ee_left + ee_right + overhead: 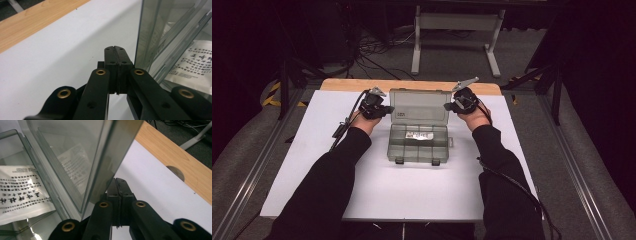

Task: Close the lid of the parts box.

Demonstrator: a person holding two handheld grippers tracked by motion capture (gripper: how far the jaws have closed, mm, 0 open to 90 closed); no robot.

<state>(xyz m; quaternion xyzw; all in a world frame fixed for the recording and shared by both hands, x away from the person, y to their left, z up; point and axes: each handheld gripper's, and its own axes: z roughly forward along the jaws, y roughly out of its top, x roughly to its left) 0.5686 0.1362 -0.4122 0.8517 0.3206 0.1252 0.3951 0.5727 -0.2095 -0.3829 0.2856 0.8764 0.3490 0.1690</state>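
While our left gripper [384, 109] sits at the left edge of the raised lid [420, 106], its fingers [111, 65] are pressed together with nothing between them, as the left gripper view shows; the lid's clear edge stands just beside them to their right, and we cannot tell whether it touches. The clear plastic box [417, 142] lies near the middle of the white worktop [327, 150], its lid standing about upright at the far side, its latches facing us. Inside its tray lies a white printed packet [419, 135], seen close in both gripper views.

At the right edge of the lid our right gripper [449, 106] mirrors the left: its fingers [125, 192] are likewise closed on nothing, tucked close against the lid's outer face.

We judge the step in hand to be swinging the lid on its hinge, each closed gripper acting as a pusher at one side. To do it well we should keep both at the same height and move them together, so the lid turns evenly and does not twist. Pressing gently matters too, since the box is light and may slide on the smooth sheet. We should also watch that the packet stays flat inside the tray, clear of the rim.
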